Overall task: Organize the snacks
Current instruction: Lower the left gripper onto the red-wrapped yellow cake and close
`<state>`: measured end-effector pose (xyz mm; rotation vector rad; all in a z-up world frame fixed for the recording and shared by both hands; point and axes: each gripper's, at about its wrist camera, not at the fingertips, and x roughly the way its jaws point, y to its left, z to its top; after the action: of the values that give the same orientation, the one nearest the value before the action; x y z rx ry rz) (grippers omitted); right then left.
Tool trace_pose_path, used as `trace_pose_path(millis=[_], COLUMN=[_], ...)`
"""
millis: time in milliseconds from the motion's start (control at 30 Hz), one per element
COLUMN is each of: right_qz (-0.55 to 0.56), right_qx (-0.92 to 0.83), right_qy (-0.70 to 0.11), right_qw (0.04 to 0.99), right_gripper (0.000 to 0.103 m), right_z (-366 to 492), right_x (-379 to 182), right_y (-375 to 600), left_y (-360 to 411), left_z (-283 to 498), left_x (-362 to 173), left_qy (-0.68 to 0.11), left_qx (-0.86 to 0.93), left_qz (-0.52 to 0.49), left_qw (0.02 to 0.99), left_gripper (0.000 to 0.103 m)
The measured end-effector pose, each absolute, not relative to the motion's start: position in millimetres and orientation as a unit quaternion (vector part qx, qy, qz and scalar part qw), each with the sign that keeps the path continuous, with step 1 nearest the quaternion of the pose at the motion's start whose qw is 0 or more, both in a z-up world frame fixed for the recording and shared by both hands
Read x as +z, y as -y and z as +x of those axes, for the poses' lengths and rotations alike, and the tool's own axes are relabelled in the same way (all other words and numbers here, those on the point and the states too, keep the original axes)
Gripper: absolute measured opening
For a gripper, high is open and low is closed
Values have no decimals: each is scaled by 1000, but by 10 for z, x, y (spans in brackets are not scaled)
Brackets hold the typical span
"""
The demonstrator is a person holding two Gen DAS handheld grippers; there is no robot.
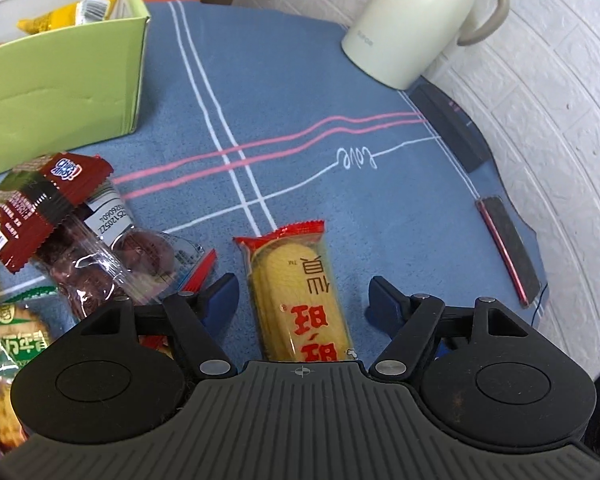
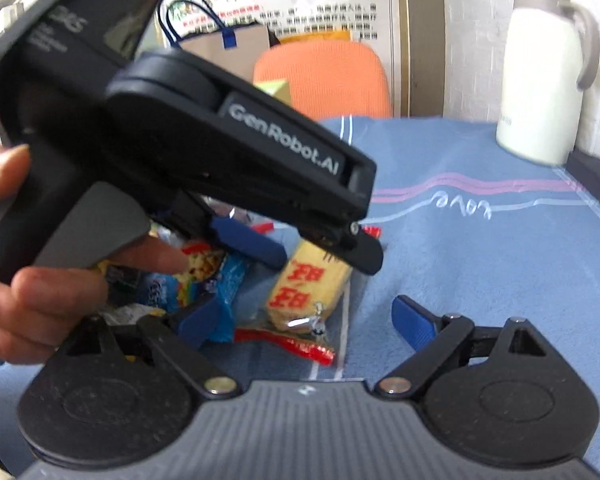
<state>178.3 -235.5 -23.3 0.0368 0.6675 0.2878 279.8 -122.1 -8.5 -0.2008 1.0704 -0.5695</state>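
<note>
A yellow rice-cracker pack [image 1: 296, 296] with red sealed ends lies on the blue tablecloth [image 1: 300, 140]. My left gripper [image 1: 302, 300] is open and straddles the pack, its blue fingers [image 1: 222, 296] on either side and clear of the wrapper. In the right wrist view the same left gripper [image 2: 324, 260], held by a hand [image 2: 32, 300], hangs over the far end of the pack [image 2: 308, 284]. My right gripper [image 2: 308, 320] is open just in front of the pack's near end and holds nothing. A green box [image 1: 60, 80] with yellow snack bags inside stands at the far left.
Left of the pack lies a heap of snacks: a red cookie pack [image 1: 56, 196], a clear pack of dark cookies [image 1: 112, 256], a green-labelled pack [image 1: 16, 340], a blue-wrapped snack [image 2: 220, 288]. A cream thermos [image 1: 416, 20], a dark flat box [image 1: 448, 124] and a phone [image 1: 508, 244] line the right edge by the wall.
</note>
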Motion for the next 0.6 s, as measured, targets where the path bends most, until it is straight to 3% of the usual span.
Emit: trace_pose_path(millis=[100,433,467,533,600], right_qz=[24,-4,-6,-2,13], right_qx=[134,132,130,130,131], right_qy=[-329,-300,-303,-313,-320], right_qw=[934,945,944,941,938], right_gripper=[99,99,97,82,81], right_z=[1784,1777,1804,1851,1857], right_x=[-216,-106,-108,-133,-147], right_y=[2375,2350,2340,2345,2380], left_y=[1208,1160,1149,1114,1117], left_z=[2816,2852,2857,2866,2852], left_x=[-91,-82,-87,-101,-102], left_qy=[-506,-511,-511,-513,-512], left_qx=[-271,-290,-291,-294,-296], left_qz=[-99,-103,-105,-109,-105], left_qw=[813,803,802,799,799], left_gripper=[59,60,60,60,60])
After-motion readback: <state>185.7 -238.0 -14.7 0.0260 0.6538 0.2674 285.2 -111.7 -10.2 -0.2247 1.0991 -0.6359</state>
